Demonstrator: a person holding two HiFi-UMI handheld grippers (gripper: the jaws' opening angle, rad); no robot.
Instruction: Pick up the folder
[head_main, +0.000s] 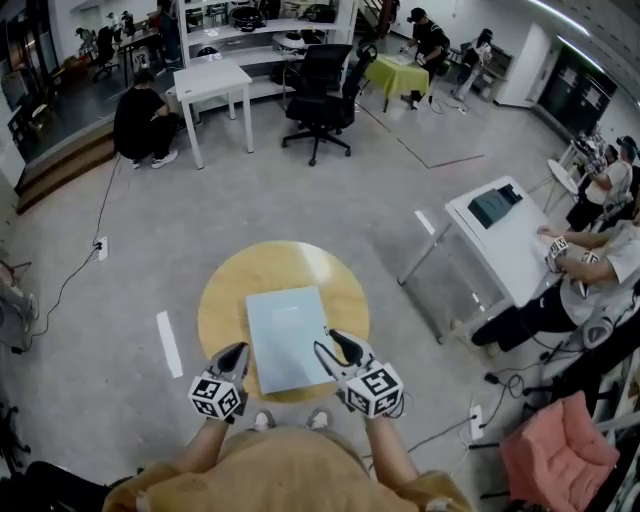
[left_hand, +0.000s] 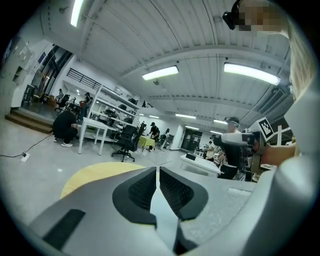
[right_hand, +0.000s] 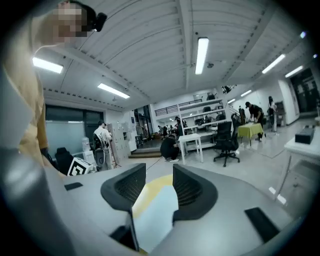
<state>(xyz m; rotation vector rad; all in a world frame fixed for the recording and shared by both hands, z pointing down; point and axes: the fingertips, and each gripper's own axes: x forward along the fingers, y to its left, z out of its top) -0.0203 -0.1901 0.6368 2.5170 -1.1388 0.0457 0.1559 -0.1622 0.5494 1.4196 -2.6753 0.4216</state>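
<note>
A light blue folder (head_main: 288, 338) lies flat on a round yellow table (head_main: 225, 300) just in front of me. My left gripper (head_main: 240, 350) hovers at the folder's near left corner, its jaws shut with nothing in them. In the left gripper view (left_hand: 158, 172) its pads meet, with the yellow table (left_hand: 95, 172) ahead. My right gripper (head_main: 333, 345) is over the folder's near right edge with its jaws open. The right gripper view (right_hand: 160, 177) shows the folder (right_hand: 155, 212) through the gap below the pads, which do not press on it.
A white table (head_main: 500, 240) bearing a dark object stands to the right, with seated people beside it. A pink chair (head_main: 555, 450) is at the near right. Farther off are a black office chair (head_main: 320, 85), a white desk (head_main: 212, 80) and a crouching person (head_main: 140, 120).
</note>
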